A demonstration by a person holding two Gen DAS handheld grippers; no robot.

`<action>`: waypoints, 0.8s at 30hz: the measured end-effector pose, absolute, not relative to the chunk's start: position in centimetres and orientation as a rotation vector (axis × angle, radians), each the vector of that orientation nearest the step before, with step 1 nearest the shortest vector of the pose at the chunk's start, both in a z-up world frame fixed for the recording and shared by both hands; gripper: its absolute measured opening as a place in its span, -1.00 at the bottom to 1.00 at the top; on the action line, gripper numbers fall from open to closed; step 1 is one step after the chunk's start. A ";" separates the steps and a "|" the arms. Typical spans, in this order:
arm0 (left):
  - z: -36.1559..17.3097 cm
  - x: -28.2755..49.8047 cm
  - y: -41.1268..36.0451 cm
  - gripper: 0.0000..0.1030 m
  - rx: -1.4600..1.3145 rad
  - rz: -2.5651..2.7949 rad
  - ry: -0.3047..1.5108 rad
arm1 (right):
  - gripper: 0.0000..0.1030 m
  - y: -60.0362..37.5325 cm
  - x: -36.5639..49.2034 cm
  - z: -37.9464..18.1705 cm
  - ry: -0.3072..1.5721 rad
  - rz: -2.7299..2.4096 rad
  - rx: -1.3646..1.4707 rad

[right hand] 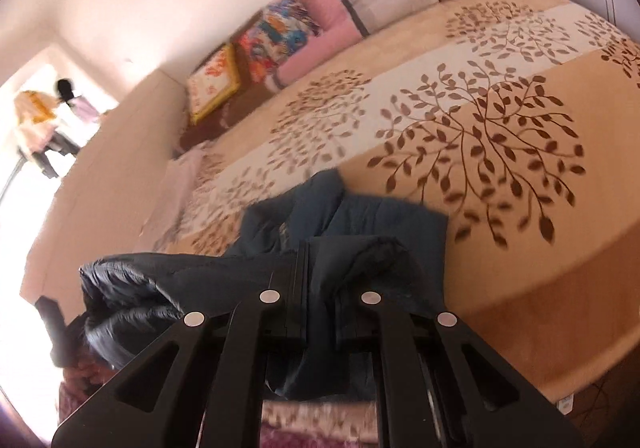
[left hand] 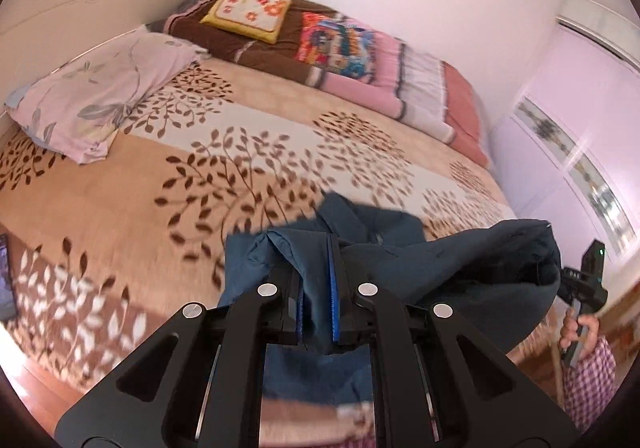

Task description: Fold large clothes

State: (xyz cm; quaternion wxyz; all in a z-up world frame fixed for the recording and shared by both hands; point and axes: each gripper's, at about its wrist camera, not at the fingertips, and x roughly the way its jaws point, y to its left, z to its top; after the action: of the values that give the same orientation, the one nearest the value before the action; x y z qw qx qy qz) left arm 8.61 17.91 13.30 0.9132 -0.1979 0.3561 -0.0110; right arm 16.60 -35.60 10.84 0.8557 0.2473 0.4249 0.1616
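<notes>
A dark blue padded jacket [left hand: 400, 248] hangs bunched between both grippers, lifted over the near edge of the bed. My left gripper [left hand: 316, 280] is shut on a fold of the jacket, with blue pads pressing the cloth. My right gripper [right hand: 320, 280] is shut on another fold of the jacket [right hand: 360, 232]. In the left wrist view the right gripper's body [left hand: 584, 288] and the hand holding it show at the far right, beyond the jacket's bulk.
The bed [left hand: 240, 151] has a beige cover with brown leaf patterns. A pale floral pillow [left hand: 100, 95] lies at the left. Folded blankets and cushions [left hand: 320, 43] line the far wall. A wardrobe [left hand: 580, 151] stands to the right.
</notes>
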 end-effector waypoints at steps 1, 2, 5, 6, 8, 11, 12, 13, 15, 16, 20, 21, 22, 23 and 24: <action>12.7 10.6 18.2 -0.81 -0.414 -0.001 0.740 | -0.80 -35.3 18.9 10.2 0.906 0.318 0.520; 12.2 12.0 18.3 -0.81 -0.421 0.012 0.747 | -0.80 -35.1 20.9 9.5 0.920 0.298 0.524; 9.6 17.1 18.6 -0.82 -0.425 0.064 0.793 | -0.80 -34.4 26.1 7.0 0.966 0.259 0.538; 8.7 18.5 18.6 -0.82 -0.423 0.080 0.808 | -0.81 -34.2 27.5 6.0 0.987 0.247 0.543; 6.5 21.2 18.6 -0.82 -0.410 0.113 0.848 | -0.81 -33.7 30.6 3.1 1.037 0.213 0.559; 3.8 23.8 18.7 -0.81 -0.406 0.144 0.893 | -0.81 -33.2 33.4 -0.1 1.090 0.175 0.579; 3.0 24.5 18.8 -0.81 -0.409 0.151 0.904 | -0.81 -33.1 34.1 -1.1 1.104 0.162 0.583; 2.3 25.1 18.9 -0.79 -0.410 0.161 0.915 | -0.81 -32.9 34.7 -1.9 1.115 0.153 0.584; 0.9 26.0 19.2 -0.76 -0.426 0.184 0.939 | -0.80 -32.6 35.5 -3.3 1.135 0.142 0.583; 0.2 26.5 19.3 -0.75 -0.440 0.197 0.957 | -0.79 -32.4 35.8 -3.7 1.145 0.138 0.583; -0.7 26.8 19.4 -0.64 -0.479 0.209 0.981 | -0.61 -33.0 36.1 -5.0 1.169 0.162 0.658; -0.5 26.8 19.4 -0.62 -0.490 0.203 0.975 | -0.54 -33.2 36.2 -4.9 1.168 0.180 0.683; -0.3 26.7 19.5 -0.59 -0.502 0.197 0.969 | -0.51 -33.5 36.2 -4.8 1.168 0.194 0.702; 0.0 26.6 19.5 -0.53 -0.515 0.189 0.962 | -0.45 -33.8 36.2 -4.6 1.168 0.209 0.727; 0.3 26.5 19.5 -0.49 -0.525 0.181 0.954 | -0.35 -34.0 36.2 -4.4 1.166 0.222 0.748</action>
State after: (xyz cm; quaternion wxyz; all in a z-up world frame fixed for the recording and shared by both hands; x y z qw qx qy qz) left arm 26.48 19.46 0.31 0.8515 -0.2492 0.4534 0.0860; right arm 36.18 -34.04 -4.39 0.7637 0.3441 0.5365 0.1021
